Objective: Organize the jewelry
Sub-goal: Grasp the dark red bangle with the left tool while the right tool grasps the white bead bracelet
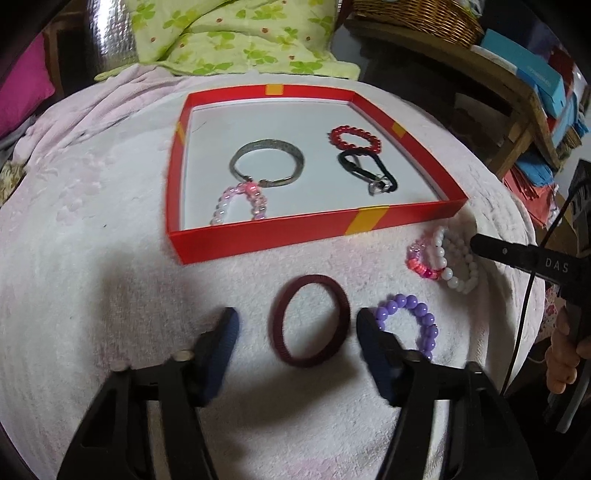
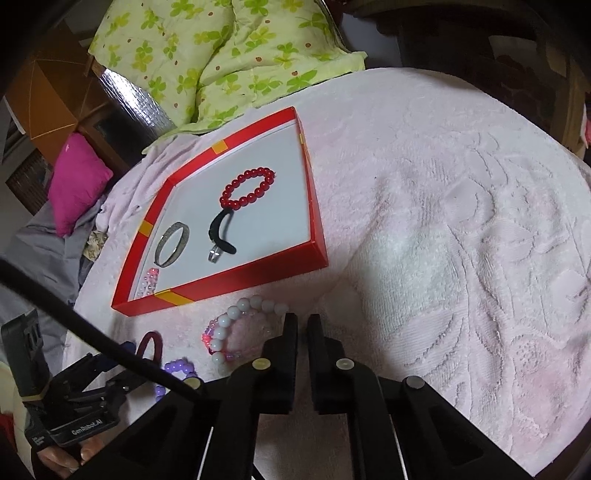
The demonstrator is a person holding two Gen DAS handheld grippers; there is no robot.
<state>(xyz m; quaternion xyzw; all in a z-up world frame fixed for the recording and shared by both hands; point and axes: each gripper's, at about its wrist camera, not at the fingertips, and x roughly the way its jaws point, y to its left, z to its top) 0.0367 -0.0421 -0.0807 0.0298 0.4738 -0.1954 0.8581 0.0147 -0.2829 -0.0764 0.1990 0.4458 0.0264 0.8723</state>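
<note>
A red tray (image 1: 258, 236) (image 2: 221, 284) holds a silver bangle (image 1: 266, 162) (image 2: 171, 243), a red bead bracelet (image 1: 355, 137) (image 2: 247, 187), a black band with a ring (image 1: 367, 173) (image 2: 221, 230) and a pink bead bracelet (image 1: 240, 203) (image 2: 147, 282). In front of it lie a maroon hair band (image 1: 310, 320) (image 2: 149, 345), a purple bead bracelet (image 1: 410, 321) (image 2: 177, 371) and a white and pink bead bracelet (image 1: 443, 264) (image 2: 236, 332). My left gripper (image 1: 297, 328) is open around the maroon band. My right gripper (image 2: 302, 325) (image 1: 476, 243) is shut and empty beside the white bracelet.
Everything lies on a pale pink towel (image 2: 443, 221) (image 1: 92, 258). A green flowered quilt (image 1: 240, 33) (image 2: 221, 55) lies behind the tray. A magenta cushion (image 2: 74, 181) is at the left. A wooden shelf with boxes (image 1: 535, 85) and a basket (image 1: 417, 14) stands at the right.
</note>
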